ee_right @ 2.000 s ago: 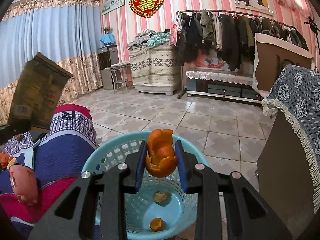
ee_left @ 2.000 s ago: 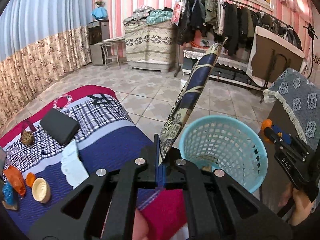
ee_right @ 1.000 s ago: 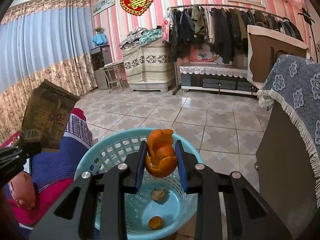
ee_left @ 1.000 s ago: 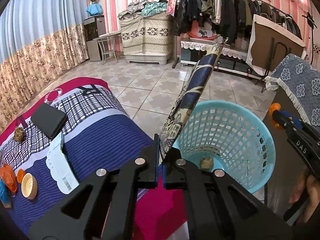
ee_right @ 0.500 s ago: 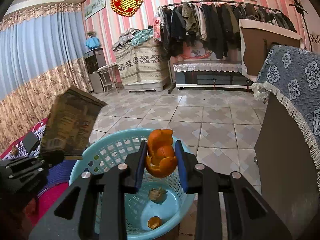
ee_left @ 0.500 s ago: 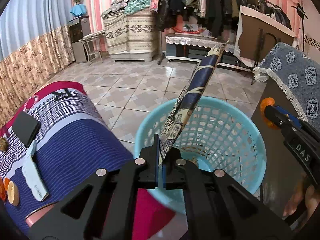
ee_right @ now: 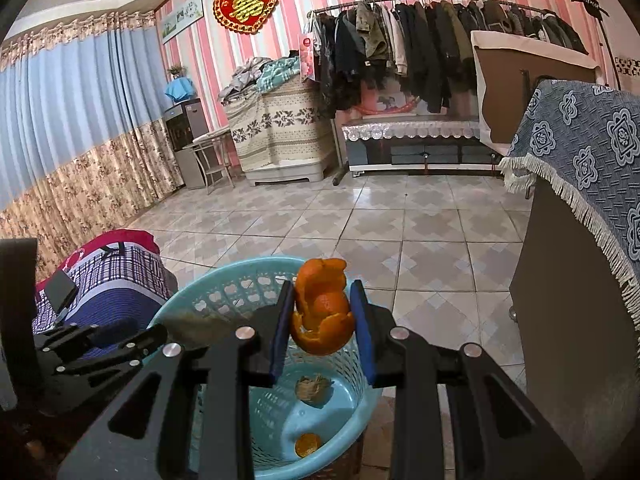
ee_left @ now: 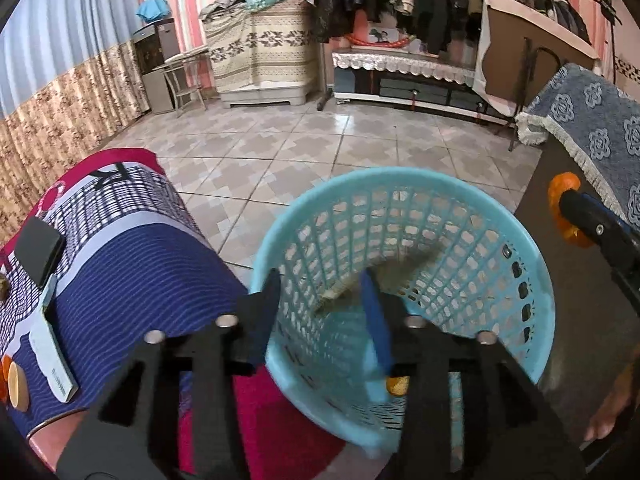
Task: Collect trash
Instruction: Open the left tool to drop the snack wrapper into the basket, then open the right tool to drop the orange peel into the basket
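Currently, left fingers (ee_left: 320, 312): just opened wide, wrapper (ee_left: 348, 284) dropping into basket (ee_left: 532, 280).
Right fingers (ee_right: 322, 328): I grip orange peel (ee_right: 322, 316); may snag.

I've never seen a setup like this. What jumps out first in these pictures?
Dead centre in the right view, a curled piece of bright orange peel is pinched in the right gripper, just above a round turquoise plastic basket. The left gripper, jaws just opened, hangs over the same basket, where a blurred brownish wrapper drops inside.
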Available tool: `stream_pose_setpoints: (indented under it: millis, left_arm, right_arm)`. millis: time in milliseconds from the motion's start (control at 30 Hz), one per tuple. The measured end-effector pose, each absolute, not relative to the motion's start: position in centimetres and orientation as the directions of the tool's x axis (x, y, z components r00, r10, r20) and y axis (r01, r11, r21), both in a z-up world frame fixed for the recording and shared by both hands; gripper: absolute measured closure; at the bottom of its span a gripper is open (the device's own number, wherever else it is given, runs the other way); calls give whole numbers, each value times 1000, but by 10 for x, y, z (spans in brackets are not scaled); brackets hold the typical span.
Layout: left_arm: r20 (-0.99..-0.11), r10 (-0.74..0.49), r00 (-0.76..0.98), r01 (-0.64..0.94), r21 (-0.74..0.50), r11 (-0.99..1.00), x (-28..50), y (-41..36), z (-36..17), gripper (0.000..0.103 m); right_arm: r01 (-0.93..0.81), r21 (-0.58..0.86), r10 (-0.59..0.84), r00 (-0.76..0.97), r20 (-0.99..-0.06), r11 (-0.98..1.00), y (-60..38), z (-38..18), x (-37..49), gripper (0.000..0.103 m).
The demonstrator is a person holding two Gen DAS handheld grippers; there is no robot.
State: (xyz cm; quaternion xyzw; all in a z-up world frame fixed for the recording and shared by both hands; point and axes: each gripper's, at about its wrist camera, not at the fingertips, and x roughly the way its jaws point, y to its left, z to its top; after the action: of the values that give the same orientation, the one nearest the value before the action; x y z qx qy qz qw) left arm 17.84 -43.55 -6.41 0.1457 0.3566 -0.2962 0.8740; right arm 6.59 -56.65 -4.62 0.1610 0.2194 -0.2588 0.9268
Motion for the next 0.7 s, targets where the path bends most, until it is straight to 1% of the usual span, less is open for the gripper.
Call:
stream_pose_setpoints:
  millis: [33, 100, 200, 267, 500, 700]
  left_arm:
    - [-708, -413, 573, 618, 43, 785, 180, -433, -62, 54]
    - [-695, -395, 601, 593, 57, 803, 180, -425, -58, 38]
    - [-663, -367, 652, 549, 79, 832, 181, -411, -47, 25]
    - [-648, -354, 675, 524, 82, 848, 183, -401, -40, 20]
    - [-580, -310, 753, 453, 116, 884, 181, -370, -21, 9]
    - [-564, -308, 766, 440, 111, 891, 179, -352, -16, 7]
  right_arm:
    - [549, 183, -409, 770, -490, 815, -566, -46, 66, 74]
    - [546, 179, -407, 770, -491, 818, -564, -48, 68, 74]
    - [539, 174, -401, 772, -494, 824, -560, -51, 71, 74]
    - [532, 169, -396, 774, -495, 829, -556, -52, 75, 74]
    - [484, 162, -349, 789, -505, 860, -537, -55, 98, 74]
    - [456, 166, -321, 800, -508, 874, -524, -60, 114, 73]
